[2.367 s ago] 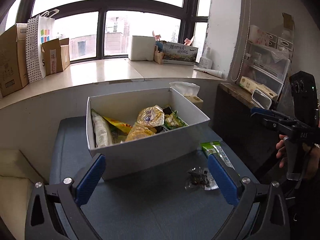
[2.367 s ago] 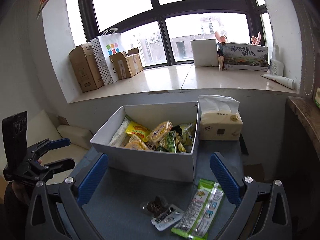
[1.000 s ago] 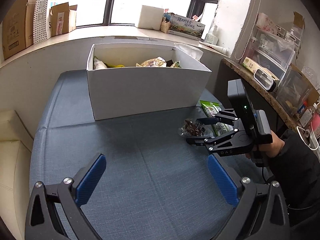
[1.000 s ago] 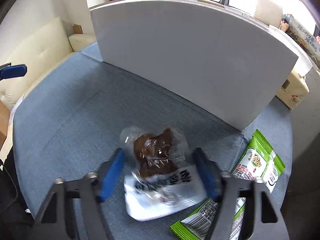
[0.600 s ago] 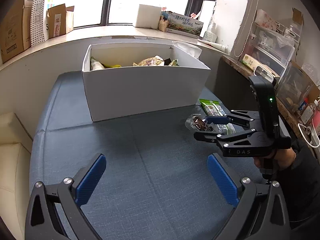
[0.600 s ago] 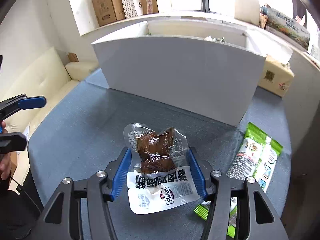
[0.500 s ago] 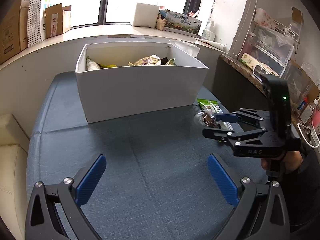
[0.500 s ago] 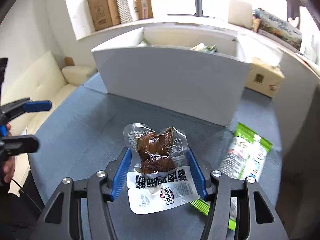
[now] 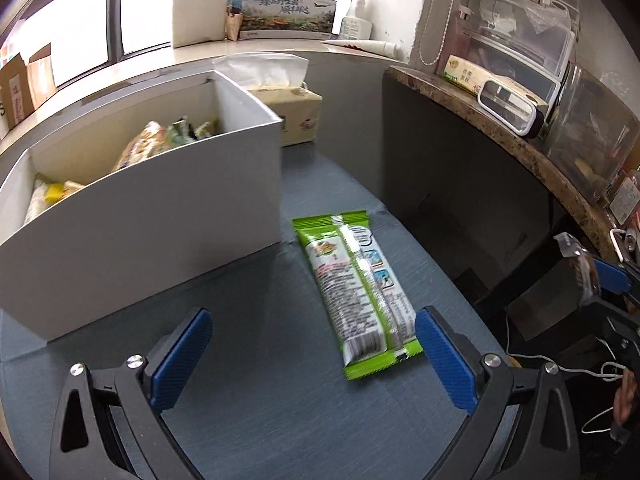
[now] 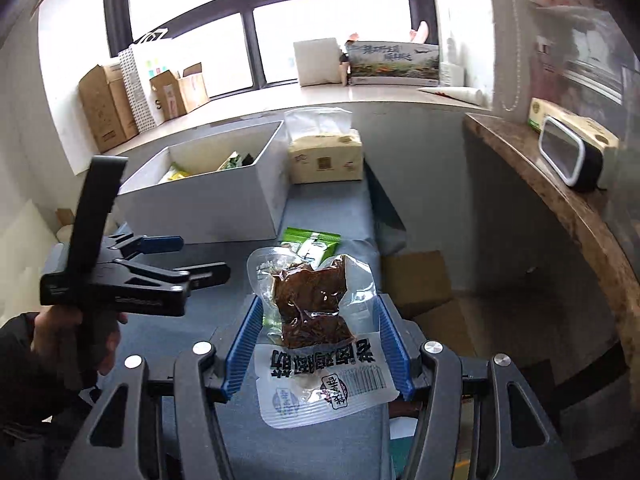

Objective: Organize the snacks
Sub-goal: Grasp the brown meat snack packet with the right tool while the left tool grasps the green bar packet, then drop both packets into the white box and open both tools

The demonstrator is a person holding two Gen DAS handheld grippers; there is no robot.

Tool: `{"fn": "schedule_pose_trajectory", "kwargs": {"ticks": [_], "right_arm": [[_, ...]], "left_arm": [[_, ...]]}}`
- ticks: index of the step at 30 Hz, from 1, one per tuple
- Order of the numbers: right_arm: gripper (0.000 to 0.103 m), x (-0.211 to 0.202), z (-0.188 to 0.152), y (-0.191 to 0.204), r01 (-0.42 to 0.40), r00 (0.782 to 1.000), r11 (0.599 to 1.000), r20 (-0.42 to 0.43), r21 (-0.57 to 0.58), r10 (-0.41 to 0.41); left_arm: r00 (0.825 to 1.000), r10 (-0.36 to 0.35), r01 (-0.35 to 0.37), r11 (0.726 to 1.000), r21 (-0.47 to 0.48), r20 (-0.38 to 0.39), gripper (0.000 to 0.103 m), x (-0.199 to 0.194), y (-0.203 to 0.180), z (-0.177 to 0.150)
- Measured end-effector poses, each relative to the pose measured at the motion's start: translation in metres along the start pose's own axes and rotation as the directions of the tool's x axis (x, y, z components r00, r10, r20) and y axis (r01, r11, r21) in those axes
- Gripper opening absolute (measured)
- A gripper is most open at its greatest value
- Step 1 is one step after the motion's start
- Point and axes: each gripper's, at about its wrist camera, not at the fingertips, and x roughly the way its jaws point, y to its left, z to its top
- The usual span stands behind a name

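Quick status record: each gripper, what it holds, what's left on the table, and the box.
right gripper: shut on the clear pouch of brown snack, held up off the table
left gripper: open, nothing between its pads, over the green snack packet
green snack packet: flat on the blue table, just right of the box
white box: open-topped, several snacks inside
tissue pack: behind the box
not yet boxed: pouch, green packet

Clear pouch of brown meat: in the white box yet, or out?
Out. The clear pouch of brown meat sits clamped in the right tongs, short of the white box.
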Motion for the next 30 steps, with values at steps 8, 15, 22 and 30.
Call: {"fn": "schedule_pose_trajectory", "kwargs": {"ticks": [8,15,22,30], "right_arm": [[0.062,-0.006,-0.014,-0.031,0.038,0.999,0.993,-0.007,0.11,-0.038],[0.062,-0.004,-0.021,-0.037,0.015,1.0,0.992,-0.006,0.128,-0.015],[0.062,0.003,-0.018,-0.025,-0.018,1.0,0.994,-0.006,0.111,0.019],[0.062,0.016,-0.001,0.016,-0.096,0.995,0.995,-0.01,0.03,0.096]], "left_arm": [[0.989,0.133,-0.127,0.988,0.094,-0.063,0.103,0.068,-0.056,0.018],[0.985,0.15,-0.142,0.986,0.088,-0.085,0.071,0.075,-0.056,0.012],[0.995,0.091,-0.088,0.994,0.058,-0.05,0.067,0.035,-0.042,0.012],[0.993,0.067,-0.066,0.998,-0.014,0.097,0.066,-0.079,0.007,-0.014]]}}
